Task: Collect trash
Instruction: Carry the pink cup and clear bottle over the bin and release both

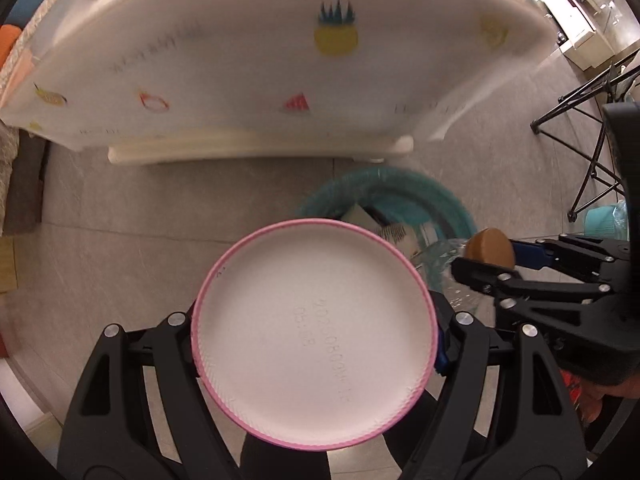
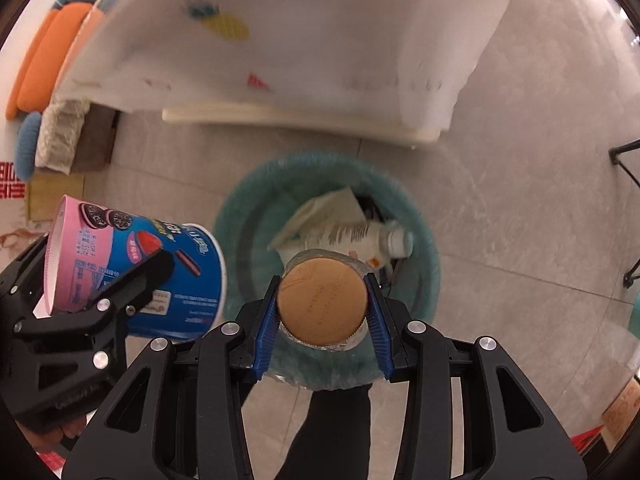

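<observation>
My left gripper [image 1: 314, 336] is shut on a pink and blue Oreo cup [image 1: 314, 334], whose white bottom faces the left wrist camera; the cup's side [image 2: 160, 276] shows at the left of the right wrist view. My right gripper [image 2: 322, 306] is shut on a clear plastic bottle with a brown cap [image 2: 322, 306], held right over the teal trash bin [image 2: 240, 216]. The right gripper and bottle cap [image 1: 490, 248] show at the right of the left wrist view. The bin [image 1: 424, 196] holds a crumpled carton [image 2: 332, 220] and a white bottle [image 2: 396, 240].
A table with a white fruit-print cloth [image 1: 256, 60] stands just beyond the bin, its edge overhanging. The floor is grey tile [image 2: 520, 200]. Black stand legs [image 1: 580, 120] are at the right. Orange and blue cushions [image 2: 48, 60] and boxes lie at the left.
</observation>
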The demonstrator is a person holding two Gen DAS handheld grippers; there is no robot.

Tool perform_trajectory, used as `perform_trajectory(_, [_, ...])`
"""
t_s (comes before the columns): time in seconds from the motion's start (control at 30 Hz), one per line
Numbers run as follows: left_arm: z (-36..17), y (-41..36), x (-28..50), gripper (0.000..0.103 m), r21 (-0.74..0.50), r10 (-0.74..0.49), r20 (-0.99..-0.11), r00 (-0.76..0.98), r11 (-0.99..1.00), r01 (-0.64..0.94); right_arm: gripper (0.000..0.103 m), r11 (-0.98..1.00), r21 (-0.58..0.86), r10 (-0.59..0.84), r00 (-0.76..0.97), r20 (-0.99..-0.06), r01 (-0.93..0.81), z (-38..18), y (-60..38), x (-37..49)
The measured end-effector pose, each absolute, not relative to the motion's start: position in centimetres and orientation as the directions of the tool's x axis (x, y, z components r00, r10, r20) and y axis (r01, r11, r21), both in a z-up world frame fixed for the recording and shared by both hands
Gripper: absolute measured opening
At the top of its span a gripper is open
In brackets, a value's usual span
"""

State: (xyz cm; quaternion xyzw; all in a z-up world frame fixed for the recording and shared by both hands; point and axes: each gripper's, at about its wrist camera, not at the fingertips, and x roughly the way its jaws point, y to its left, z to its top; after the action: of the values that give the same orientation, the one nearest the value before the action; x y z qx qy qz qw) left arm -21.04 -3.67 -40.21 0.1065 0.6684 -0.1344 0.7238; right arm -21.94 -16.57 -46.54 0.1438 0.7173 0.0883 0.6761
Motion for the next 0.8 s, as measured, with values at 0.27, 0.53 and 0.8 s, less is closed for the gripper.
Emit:
perform_trajectory(0.27, [-42.7,-3.7,-22.3,0.074,-0.020,-0.032,-0.999,0.027,0.936,0.351,0.053,0.939,0.321,0.337,-0.140,-0.931,0.125,-49.5,-16.6,-23.4])
perform_trajectory(0.53, [-44.3,-4.5,-22.3,0.074,-0.038,-0.041,-0.999,0.000,0.929,0.367,0.057,0.939,0.310,0.326,-0.094,-0.941,0.149,-48.6,-18.9,-22.6])
perform_trajectory(0.8, [-47.3,-5.4,-22.3,0.075,-0.041,-0.020,-0.998,-0.061,0.926,0.374,0.057,0.936,0.312,0.326,-0.068,-0.943,0.162,-48.4,-20.0,-21.7])
